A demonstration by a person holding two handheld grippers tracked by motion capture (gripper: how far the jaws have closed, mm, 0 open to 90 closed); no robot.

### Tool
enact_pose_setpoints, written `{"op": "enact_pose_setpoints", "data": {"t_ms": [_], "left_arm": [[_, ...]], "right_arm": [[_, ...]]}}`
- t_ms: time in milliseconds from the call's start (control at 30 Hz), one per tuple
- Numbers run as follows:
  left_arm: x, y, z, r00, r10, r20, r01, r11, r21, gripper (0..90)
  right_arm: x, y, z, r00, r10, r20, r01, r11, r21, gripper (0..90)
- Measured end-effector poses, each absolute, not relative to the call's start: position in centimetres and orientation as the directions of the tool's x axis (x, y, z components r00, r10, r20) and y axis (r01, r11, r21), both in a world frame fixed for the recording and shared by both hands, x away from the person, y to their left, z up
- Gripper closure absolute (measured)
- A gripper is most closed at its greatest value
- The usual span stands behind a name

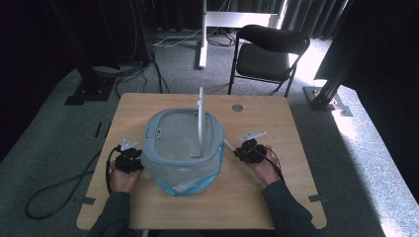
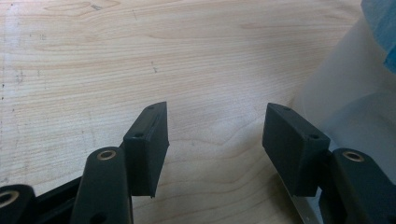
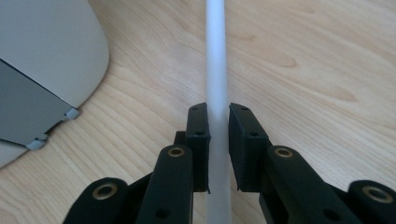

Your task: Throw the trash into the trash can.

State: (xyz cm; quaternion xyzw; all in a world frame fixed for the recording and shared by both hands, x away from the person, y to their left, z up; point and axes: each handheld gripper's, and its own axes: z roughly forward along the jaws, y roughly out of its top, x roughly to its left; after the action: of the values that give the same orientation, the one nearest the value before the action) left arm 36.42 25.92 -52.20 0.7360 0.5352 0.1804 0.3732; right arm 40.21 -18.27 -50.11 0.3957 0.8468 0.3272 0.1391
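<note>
Your right fingers (image 3: 218,140) are pinched in close on a thin white rod (image 3: 217,70), one black pad on each side of it, and in the right gripper view the rod runs straight up the middle of the frame from the bottom edge to the top, over bare wood. From above, that same right gripper (image 1: 250,150) sits right of centre, and the white rod (image 1: 230,145) slants up-left from it toward the bin (image 1: 163,148), its far end reaching the bin's right side. Your left fingers (image 2: 215,149) stand wide apart with nothing but wood grain between them; the right-hand pad in the left gripper view lies just beside the bin's translucent wall (image 2: 345,93), and whether it touches I can't tell. In the high view your left gripper (image 1: 129,159) rests at the bin's left flank, left of centre. The bin itself stands in the middle of the wooden surface (image 1: 276,197), with a grey rim, a white upright bar (image 1: 200,123) rising from its opening, and a clear body with a blue liner (image 1: 188,187) showing near the bottom. The rounded grey rim also fills the upper left of the right gripper view (image 3: 56,51). Beyond the surface, at the top of the high view, stands a black chair (image 1: 269,52), and a black cable (image 1: 54,192) loops over the floor at lower left.
</note>
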Motion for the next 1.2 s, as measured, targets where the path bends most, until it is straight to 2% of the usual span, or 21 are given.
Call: {"op": "enact_pose_setpoints", "data": {"t_ms": [600,767,1200], "left_arm": [[36.4,25.9,-52.2,0.365,0.922,-0.131,0.653,-0.153,0.742,41.1],[36.4,25.9,-52.2,0.365,0.922,-0.131,0.653,-0.153,0.742,41.1],[36.4,25.9,-52.2,0.365,0.922,-0.13,0.653,-0.154,0.741,41.1]], "right_arm": [[39.1,-19.9,-45.9,-0.631,0.776,0.026,0.509,0.388,0.769,78.3],[38.6,-20.3,-44.6,-0.637,0.769,0.046,0.477,0.348,0.807,78.3],[37.1,-20.1,-41.7,-0.668,0.744,0.029,0.402,0.327,0.855,78.3]]}}
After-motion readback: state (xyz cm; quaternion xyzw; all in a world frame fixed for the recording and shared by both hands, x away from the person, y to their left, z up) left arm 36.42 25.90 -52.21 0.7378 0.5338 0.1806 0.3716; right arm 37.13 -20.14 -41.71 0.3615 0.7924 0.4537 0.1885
